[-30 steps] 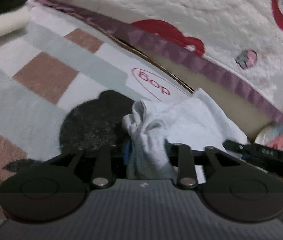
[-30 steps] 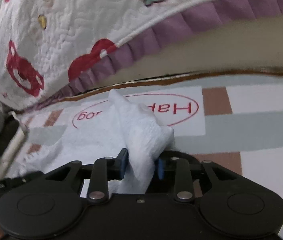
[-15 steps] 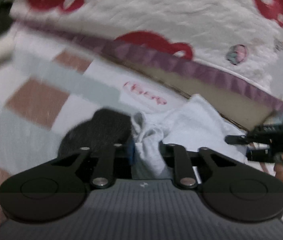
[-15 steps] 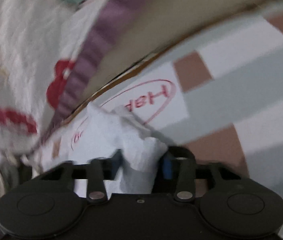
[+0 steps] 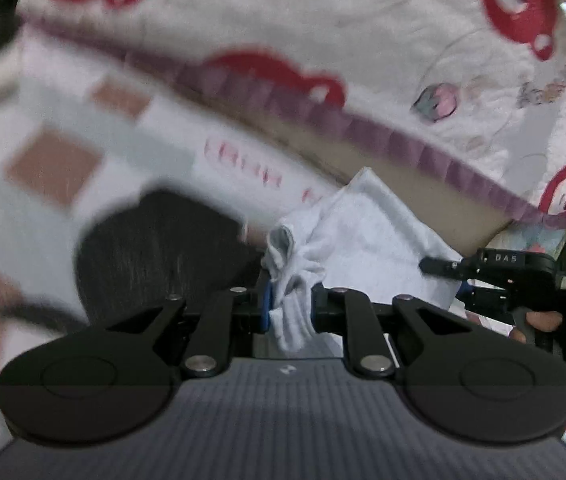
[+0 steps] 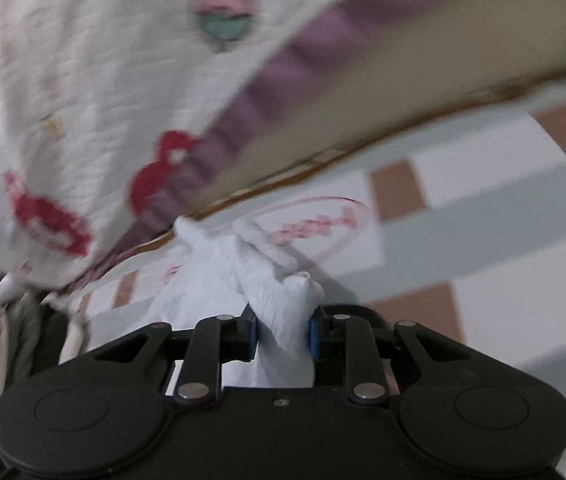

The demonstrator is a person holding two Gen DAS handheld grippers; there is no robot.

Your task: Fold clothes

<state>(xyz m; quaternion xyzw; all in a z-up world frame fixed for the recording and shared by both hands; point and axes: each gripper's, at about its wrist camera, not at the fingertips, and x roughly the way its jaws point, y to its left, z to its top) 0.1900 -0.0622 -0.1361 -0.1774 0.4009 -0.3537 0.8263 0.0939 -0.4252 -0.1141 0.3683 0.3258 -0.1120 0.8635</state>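
Left gripper [image 5: 290,307]: jaws have just been closing; now pinched on a bunched corner of the white garment [image 5: 367,240], cloth gathered in a wad between the blue pads.

Right gripper [image 6: 282,331]: jaws have just been closing; clamped on another bunched fold of the same white garment [image 6: 219,276], thick wad filling the gap. Seen from the left wrist view, it sits to the right [image 5: 495,276], a hand wrapped round its handle.

Garment: held between the two grippers, its body sagging toward the checked mat [image 6: 483,208], close to the near edge of the quilted blanket [image 5: 323,12] with red prints and purple trim. A red oval logo [image 6: 323,228] on the mat lies just beyond it.

Dark cloth [image 5: 163,248]: on the mat, left of the left gripper, just beside the white garment; contact cannot be told.

Pose: both grippers pitched downward toward the mat, side by side. Both views are motion-blurred.

Handling note, as judgement: keep both pinches firm and level with each other, draw the corners apart until the held edge is taut, then lay the cloth flat clear of the blanket trim and the dark cloth. Bunched grips may slip or leave creases.
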